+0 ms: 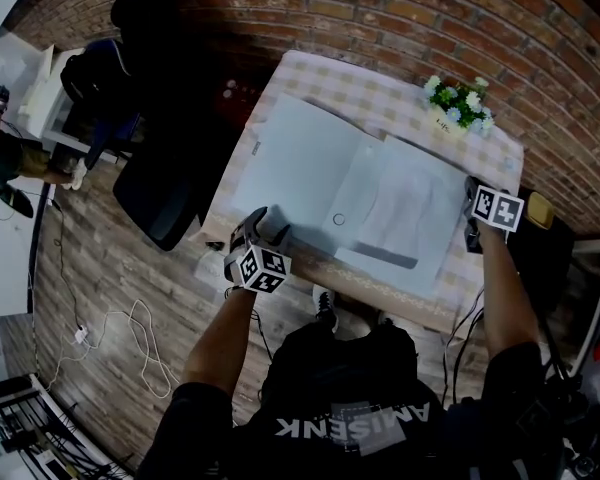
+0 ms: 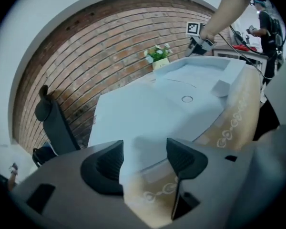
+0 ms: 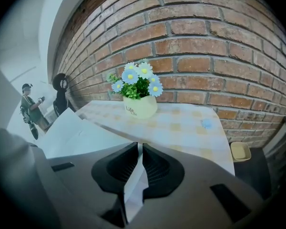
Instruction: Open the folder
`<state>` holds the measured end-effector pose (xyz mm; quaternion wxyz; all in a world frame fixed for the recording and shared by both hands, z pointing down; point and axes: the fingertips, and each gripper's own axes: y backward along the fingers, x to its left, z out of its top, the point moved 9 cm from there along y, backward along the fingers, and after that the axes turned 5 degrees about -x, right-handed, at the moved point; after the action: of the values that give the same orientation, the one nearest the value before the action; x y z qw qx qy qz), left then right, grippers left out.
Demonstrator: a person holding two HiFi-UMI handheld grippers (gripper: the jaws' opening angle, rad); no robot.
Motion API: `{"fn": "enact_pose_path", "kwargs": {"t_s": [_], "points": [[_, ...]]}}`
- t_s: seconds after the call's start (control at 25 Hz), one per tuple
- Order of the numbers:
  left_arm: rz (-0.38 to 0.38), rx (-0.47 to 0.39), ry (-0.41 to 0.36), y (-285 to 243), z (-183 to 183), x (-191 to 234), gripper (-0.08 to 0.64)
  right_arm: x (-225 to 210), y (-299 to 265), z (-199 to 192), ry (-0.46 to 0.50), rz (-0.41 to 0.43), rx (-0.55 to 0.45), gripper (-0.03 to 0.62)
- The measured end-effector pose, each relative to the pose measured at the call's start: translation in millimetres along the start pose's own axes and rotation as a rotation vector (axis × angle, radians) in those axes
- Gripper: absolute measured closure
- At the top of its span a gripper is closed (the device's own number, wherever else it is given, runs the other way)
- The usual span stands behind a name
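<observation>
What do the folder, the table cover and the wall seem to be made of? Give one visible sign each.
The folder: probably thin plastic or coated card, with a smooth, even, pale surface that lies flat.
The table cover: likely cloth or oilcloth, with a checked print, and it drapes over the table edge.
The wall: brick, matte and rough, made of red blocks with pale mortar lines.

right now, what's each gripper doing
left gripper: open, holding nothing, poised over the near edge of the folder
right gripper: closed on the folder's right edge
</observation>
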<state>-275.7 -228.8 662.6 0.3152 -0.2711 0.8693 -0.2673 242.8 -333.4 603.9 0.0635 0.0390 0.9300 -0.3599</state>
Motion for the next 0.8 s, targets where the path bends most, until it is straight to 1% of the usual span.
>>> {"fn": "enact_pose_path", "kwargs": {"t_s": [0.08,0.16,0.2,0.28,0.4,0.48,0.64,0.8], "points": [[-0.095,0.019,-0.035,-5.5,1.5,2.3,0.282,0.8,-0.2,0.1,-0.001,-0.006,0.001,0.528],[-0.206,0.038,-0.029,-9.6,2.3,4.3,0.34,2.0,0.0,0.0,0.0,-0.013,0.0,0.529],[-0.258,0.047,-0.015,-11.2,2.5,5.8,0.366,2.6,0.5,0.1,0.0,-0.018,0.0,0.529],[-0.344,0.068,0.023,-14.3,3.6,10.2,0.383,3.3,1.3,0.5,-0.001,-0.024,-0.002,0.529],[-0.433,0.097,0.084,-18.5,4.4,16.6,0.394,4.0,1.2,-0.1,-0.007,-0.033,-0.005,0.53],[-0.463,0.106,0.127,-20.5,3.9,19.3,0.397,4.2,1.2,-0.6,-0.009,-0.042,-0.007,0.53],[-0.468,0.104,0.221,-20.7,0.1,23.0,0.397,5.4,1.3,-0.8,-0.018,-0.053,-0.014,0.531],[-0.461,0.134,0.254,-22.2,2.7,23.8,0.397,6.1,2.1,-1.5,-0.025,-0.057,-0.019,0.532]]}}
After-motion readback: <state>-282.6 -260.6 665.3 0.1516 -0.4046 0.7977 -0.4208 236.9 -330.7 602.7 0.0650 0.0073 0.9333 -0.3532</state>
